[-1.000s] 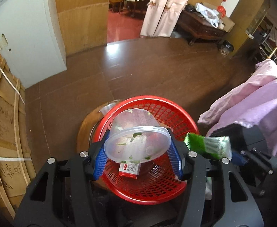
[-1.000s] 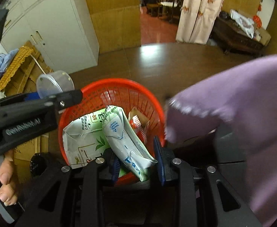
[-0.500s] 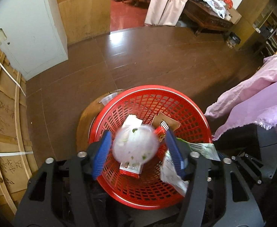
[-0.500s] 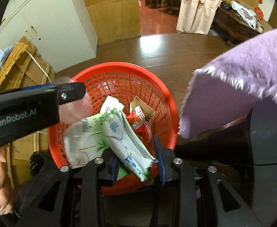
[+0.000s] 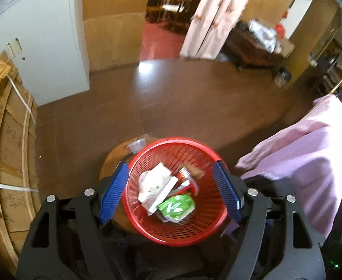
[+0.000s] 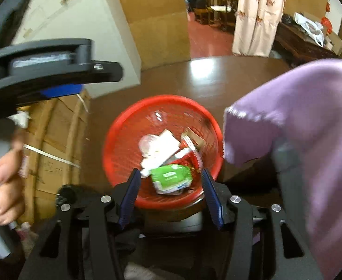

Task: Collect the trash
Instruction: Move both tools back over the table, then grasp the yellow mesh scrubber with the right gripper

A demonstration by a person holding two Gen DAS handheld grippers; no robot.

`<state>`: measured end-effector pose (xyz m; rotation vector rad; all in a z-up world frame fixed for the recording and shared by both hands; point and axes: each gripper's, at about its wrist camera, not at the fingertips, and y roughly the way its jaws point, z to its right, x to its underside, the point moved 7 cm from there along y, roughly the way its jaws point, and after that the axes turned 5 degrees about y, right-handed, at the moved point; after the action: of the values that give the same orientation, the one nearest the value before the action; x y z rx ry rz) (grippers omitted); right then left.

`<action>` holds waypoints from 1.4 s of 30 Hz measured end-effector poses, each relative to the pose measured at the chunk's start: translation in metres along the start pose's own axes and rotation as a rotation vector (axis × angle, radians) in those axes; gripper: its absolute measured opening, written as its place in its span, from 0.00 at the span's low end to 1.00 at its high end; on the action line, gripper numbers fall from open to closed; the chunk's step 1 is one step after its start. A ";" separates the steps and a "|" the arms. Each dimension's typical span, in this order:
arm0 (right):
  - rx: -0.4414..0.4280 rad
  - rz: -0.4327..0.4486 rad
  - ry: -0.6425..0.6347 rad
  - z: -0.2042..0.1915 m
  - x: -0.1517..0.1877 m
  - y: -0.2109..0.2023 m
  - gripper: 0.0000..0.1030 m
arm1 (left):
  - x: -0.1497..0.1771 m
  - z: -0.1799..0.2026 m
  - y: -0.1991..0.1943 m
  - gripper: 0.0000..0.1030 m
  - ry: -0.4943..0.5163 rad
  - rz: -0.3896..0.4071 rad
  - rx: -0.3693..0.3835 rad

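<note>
Landmark: round red plastic mesh basket (image 5: 175, 228), standing on a round wooden stool top (image 5: 111, 161) over the brown tiled floor (image 5: 194, 98).
Left gripper (image 5: 171, 192): blue-padded jaws stand wide apart, having just been opening; nothing is between the pads. It hangs above the basket, one pad over the left rim and the other over the right rim.
Right gripper (image 6: 169, 194): jaws apart, having just been opening; nothing is gripped. It hangs over the near rim of the basket, with the trash showing below in the gap between its pads.
Clear plastic container with green flecks (image 5: 151, 183): inside the basket, left of centre, lying free of both tools.
Green and white plastic packet (image 6: 171, 178): inside the basket at its near side, lying on the mesh just under the right gripper's gap, not touched by the pads.
White flat wrapper (image 6: 160, 150): inside the basket, at the middle, partly under the clear container.
Red snack wrapper (image 6: 190, 155): right of centre in the basket, beside a brown cardboard scrap (image 6: 194, 137).
Lilac cloth (image 6: 299, 128): draped to the right of the basket, outside it.
Person's hand (image 6: 4, 184): left of the basket in the right wrist view, holding the left tool's handle.
</note>
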<state>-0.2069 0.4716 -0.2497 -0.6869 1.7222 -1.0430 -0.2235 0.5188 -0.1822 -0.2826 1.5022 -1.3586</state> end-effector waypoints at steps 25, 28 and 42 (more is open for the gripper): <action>0.633 0.480 0.643 0.313 0.238 -0.387 0.66 | 0.085 0.439 -0.140 0.81 0.749 0.131 0.504; 0.674 0.490 0.722 0.347 0.270 -0.410 0.66 | 0.100 0.492 -0.147 0.81 0.820 0.122 0.556; 0.879 0.575 0.949 0.488 0.301 -0.586 0.74 | 0.083 0.682 -0.208 0.83 0.874 0.069 0.811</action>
<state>0.1254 -0.2134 0.0537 0.9488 1.7389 -1.6190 0.1859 -0.0123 0.0747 0.9735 1.4267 -2.0284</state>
